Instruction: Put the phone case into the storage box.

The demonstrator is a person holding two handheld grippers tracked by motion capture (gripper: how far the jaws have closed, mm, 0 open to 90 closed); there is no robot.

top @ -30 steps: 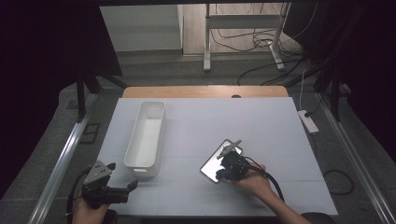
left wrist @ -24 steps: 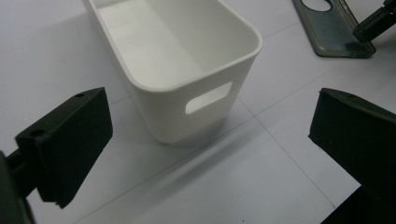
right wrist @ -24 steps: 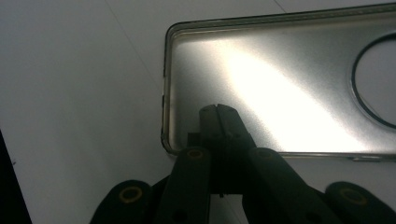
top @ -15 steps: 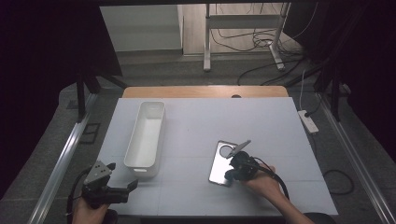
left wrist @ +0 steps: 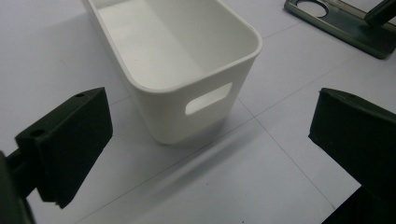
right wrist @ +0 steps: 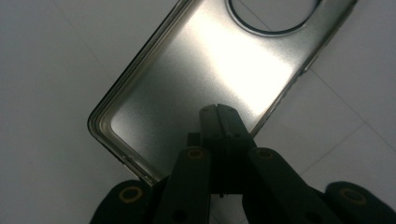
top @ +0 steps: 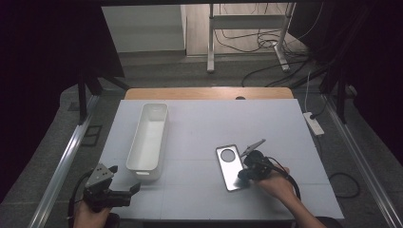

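A smoky clear phone case (top: pixel 229 167) with a round camera hole lies open side up on the white table (top: pixel 214 123), right of centre. My right gripper (top: pixel 241 174) reaches it from the right and is shut on its long edge, its tips (right wrist: pixel 217 111) over the case (right wrist: pixel 201 84). A long white bin (top: pixel 148 135) stands empty at the left. My left gripper (top: pixel 124 178) hovers open at the front left corner. Its pads (left wrist: pixel 70 144) face the bin's near end (left wrist: pixel 187 65), and the case (left wrist: pixel 345 25) lies farther off.
A white power strip (top: pixel 312 122) lies just off the table's right edge. A wooden strip (top: pixel 209 92) borders the far side. Metal rails (top: pixel 66 161) run along both sides, and cables (top: pixel 266 71) trail over the floor behind.
The phone case has turned from a slant to nearly upright and slid right, together with my right gripper. The left gripper has stayed where it was.
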